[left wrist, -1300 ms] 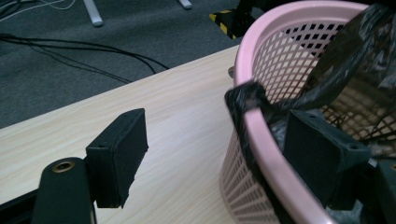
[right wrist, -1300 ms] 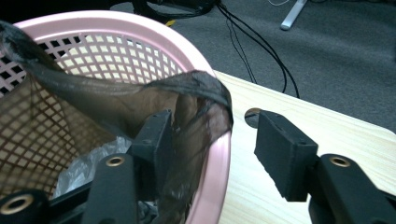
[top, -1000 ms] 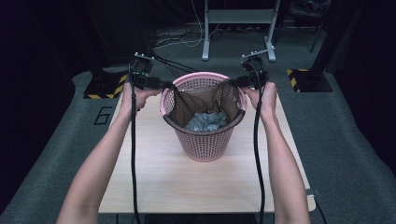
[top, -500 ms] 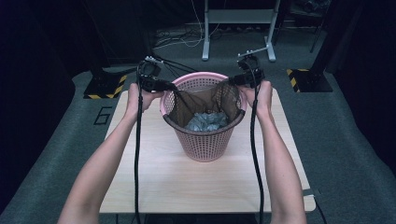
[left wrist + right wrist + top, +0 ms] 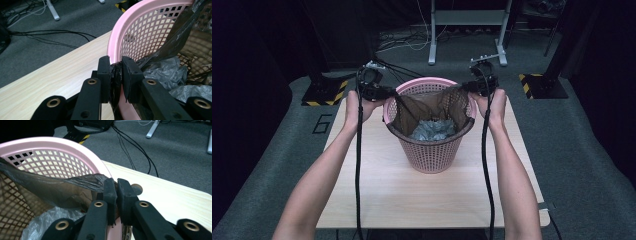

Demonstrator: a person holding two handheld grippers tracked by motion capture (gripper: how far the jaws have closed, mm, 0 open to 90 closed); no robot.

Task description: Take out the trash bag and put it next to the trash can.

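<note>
A pink mesh basket point(image 5: 428, 150) stands mid-table with a thin dark plastic bag liner point(image 5: 427, 107) stretched inside it over crumpled grey plastic point(image 5: 432, 130). My left gripper point(image 5: 384, 93) is at the basket's left rim, shut on the bag's edge point(image 5: 115, 75), which is bunched between its jaws beside the pink rim point(image 5: 117, 32). My right gripper point(image 5: 468, 86) is at the right rim, shut on the bag's opposite edge point(image 5: 85, 181), which pulls taut across the basket point(image 5: 50, 147).
The wooden table point(image 5: 377, 195) has bare surface in front of the basket. Beyond it lie floor cables point(image 5: 407, 40), a metal stand's legs point(image 5: 467, 35) and yellow-black striped bases point(image 5: 324, 95) on grey carpet.
Both grippers have moved inward toward the basket's rim, holding the bag edges; the bag stays stretched between them.
</note>
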